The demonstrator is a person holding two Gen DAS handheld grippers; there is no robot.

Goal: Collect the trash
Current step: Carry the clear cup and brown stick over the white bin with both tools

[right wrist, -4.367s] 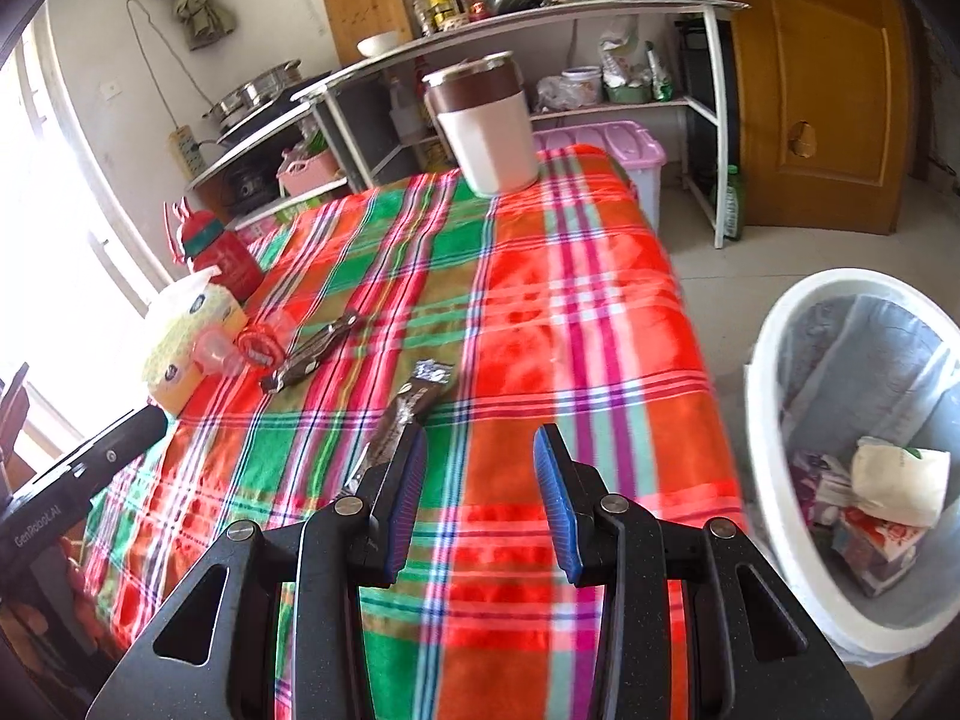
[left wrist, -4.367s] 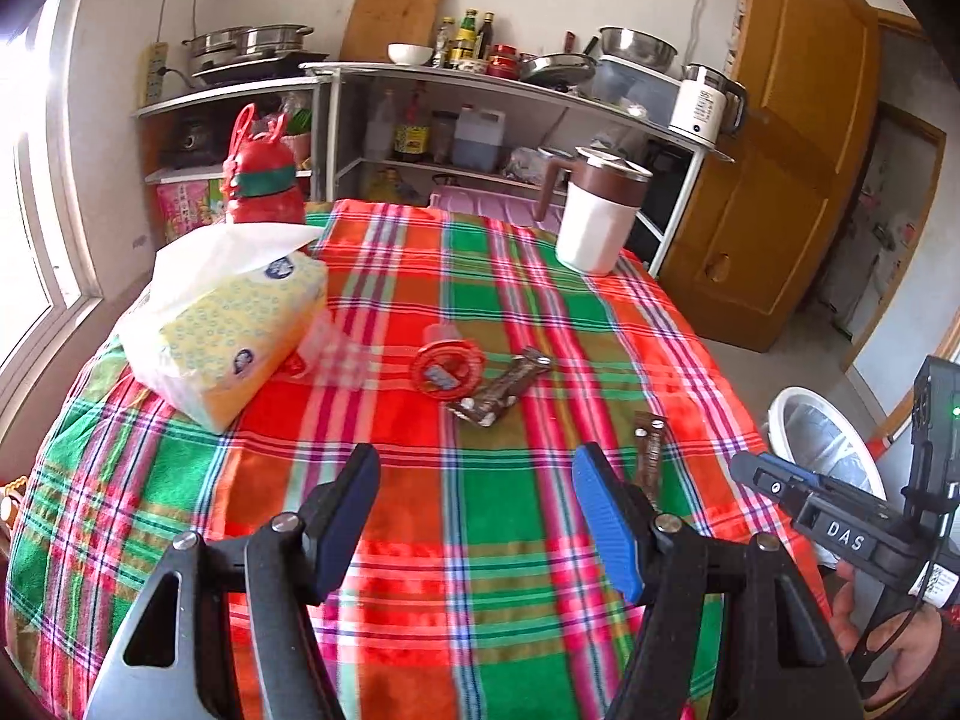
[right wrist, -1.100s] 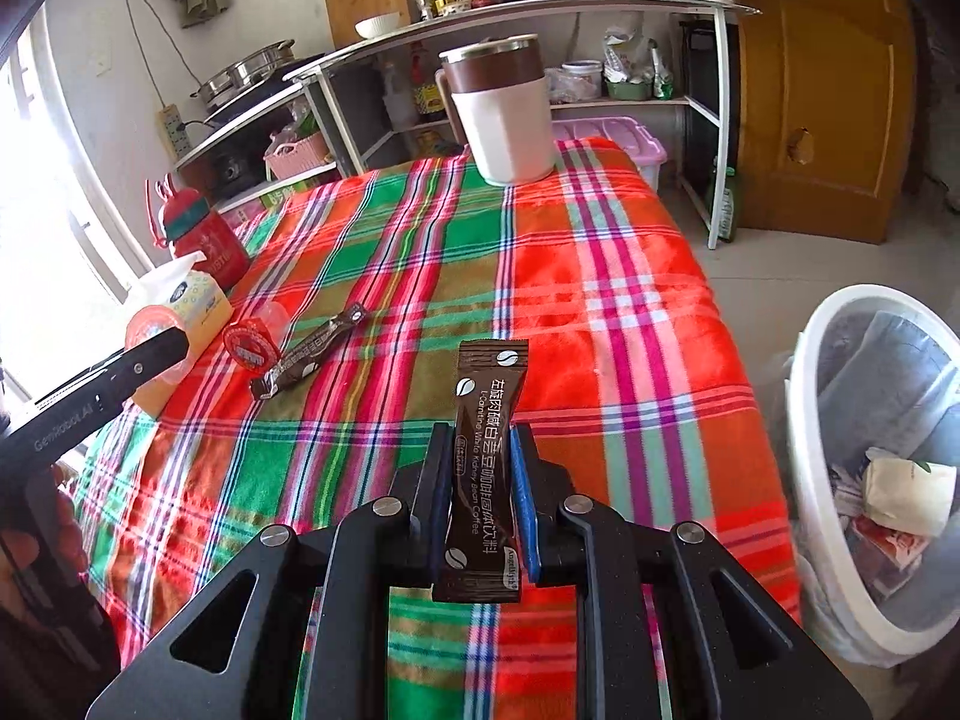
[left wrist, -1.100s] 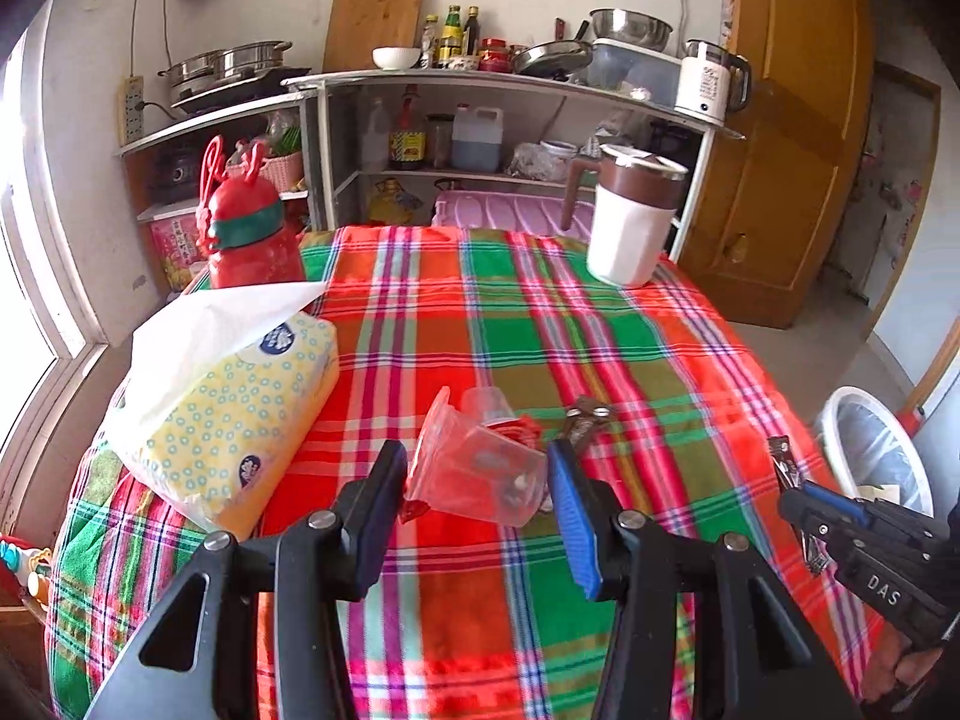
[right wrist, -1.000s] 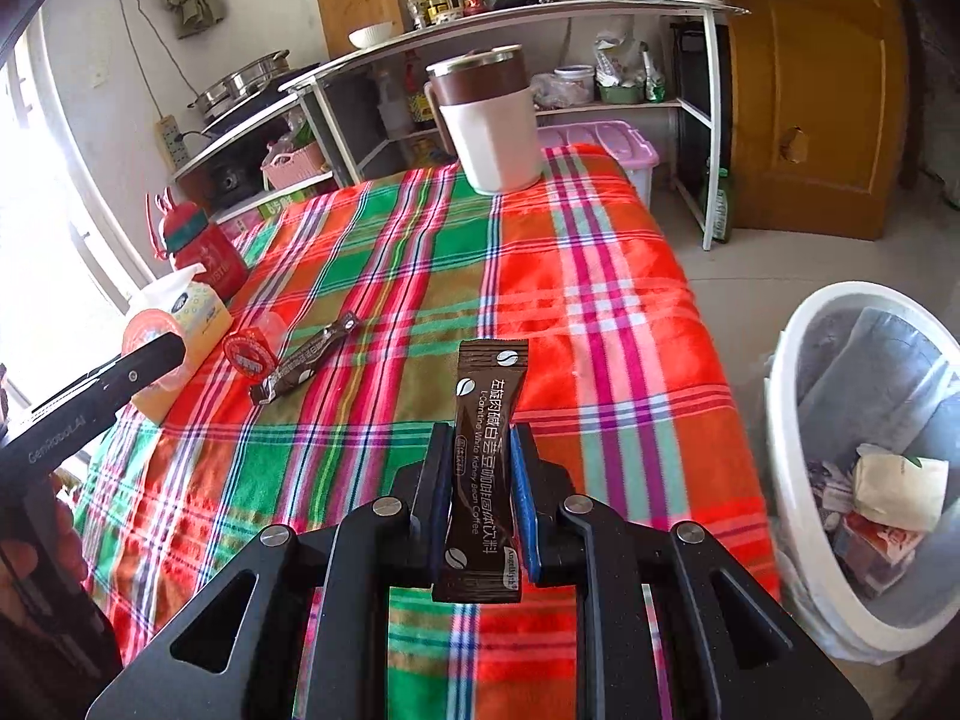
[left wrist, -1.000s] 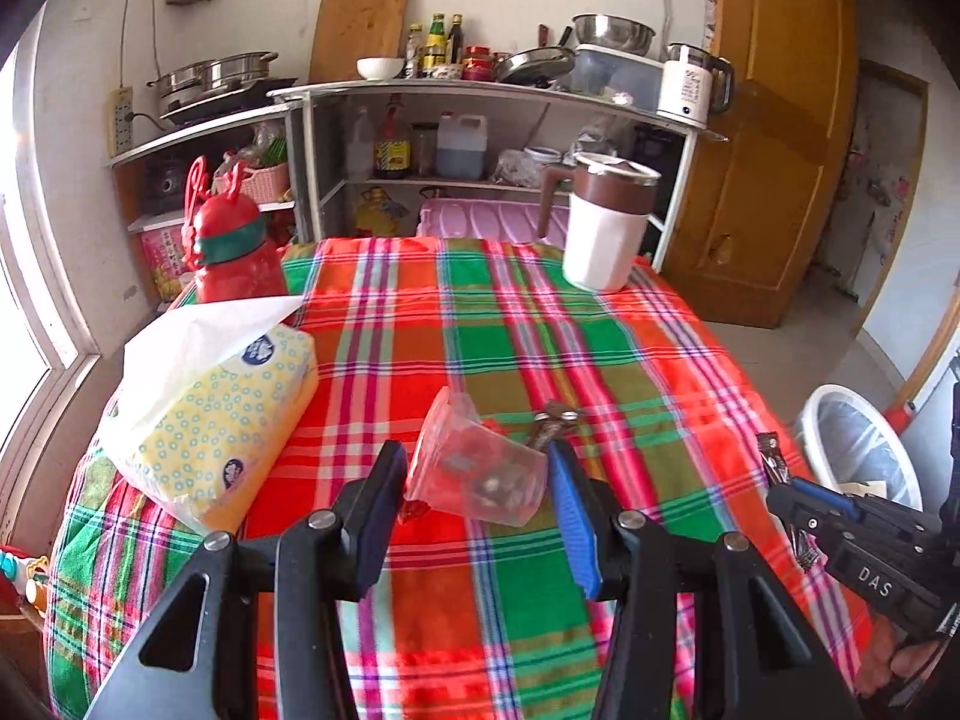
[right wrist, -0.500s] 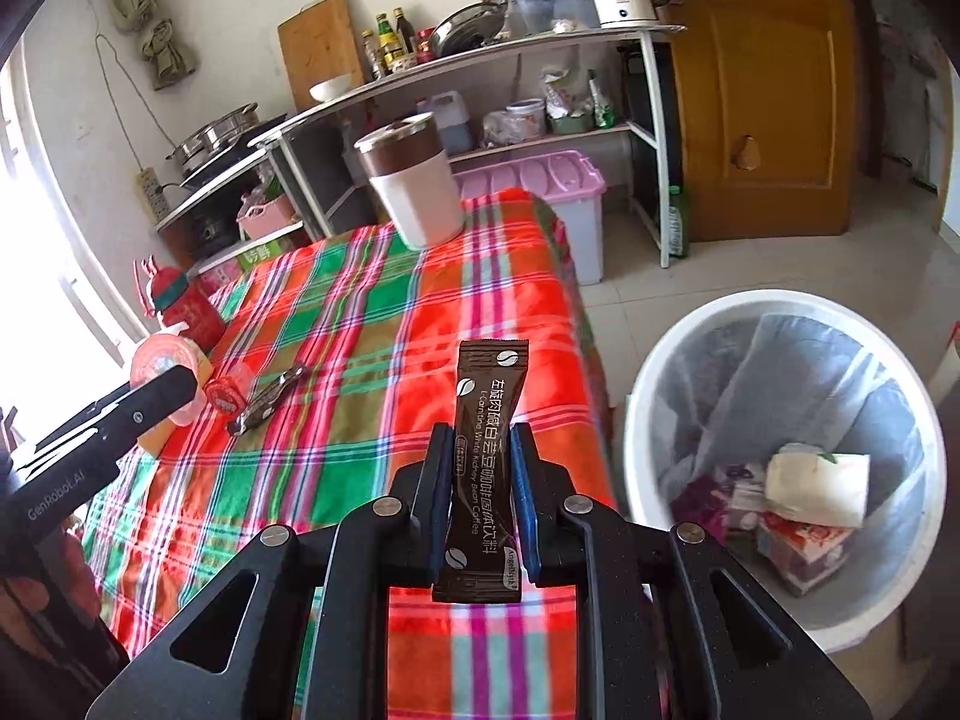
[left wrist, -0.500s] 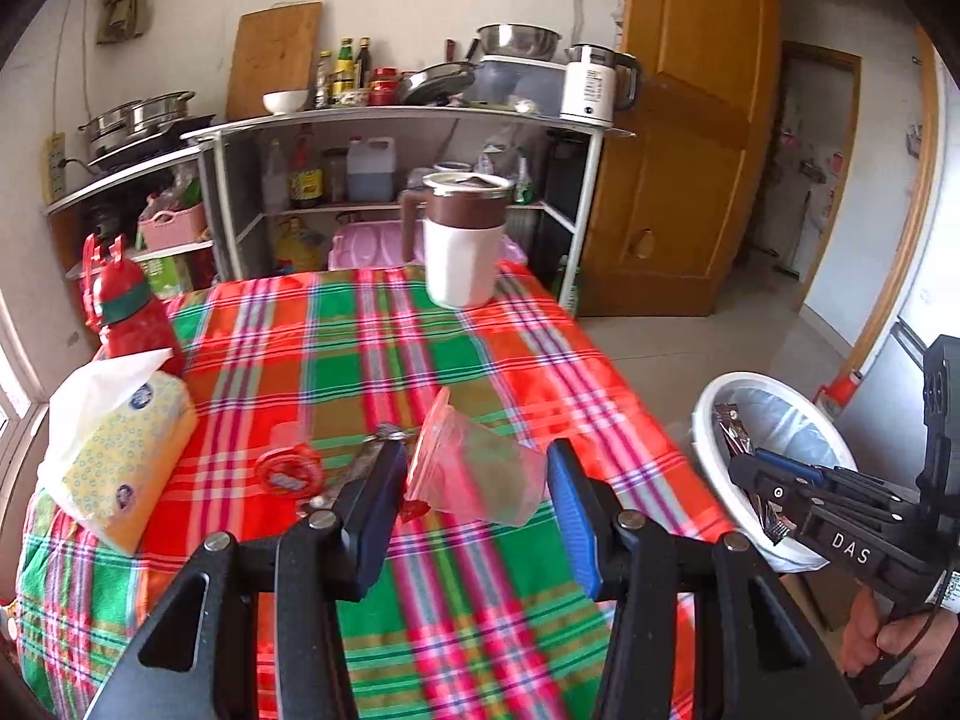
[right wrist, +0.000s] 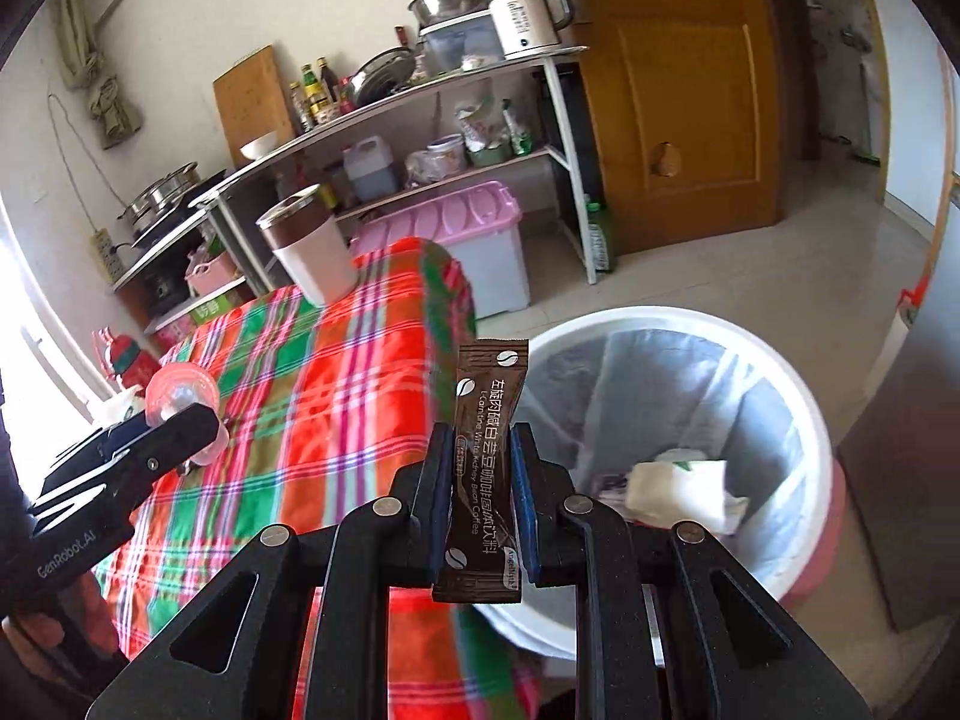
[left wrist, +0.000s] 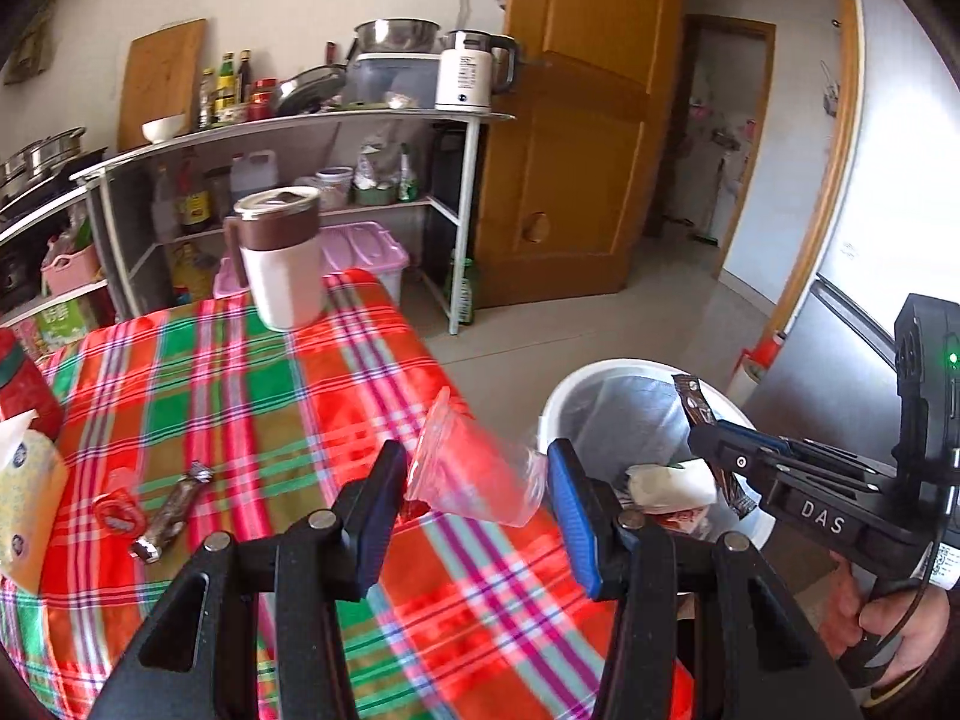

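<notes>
My left gripper (left wrist: 474, 480) is shut on a clear plastic cup (left wrist: 474, 474), held on its side above the right edge of the plaid table (left wrist: 240, 396). My right gripper (right wrist: 480, 480) is shut on a brown coffee sachet (right wrist: 486, 456), standing upright between the pads. The white trash bin (right wrist: 798, 396) with a grey liner sits on the floor just beyond the sachet; in the left wrist view the bin (left wrist: 576, 384) lies right of the cup. A brown wrapper (left wrist: 174, 507) and a red lid (left wrist: 120, 513) lie on the table.
A white and brown jug (left wrist: 282, 264) stands at the table's far end. A tissue pack (left wrist: 24, 510) and red bottle (left wrist: 21, 384) sit at the left. Shelves (left wrist: 336, 120) with kitchenware, a pink storage box (right wrist: 474, 228) and a wooden door (left wrist: 576, 120) lie behind.
Both grippers have swung right, from over the table toward the bin, keeping the cup and the sachet. The bin now fills much more of both views.
</notes>
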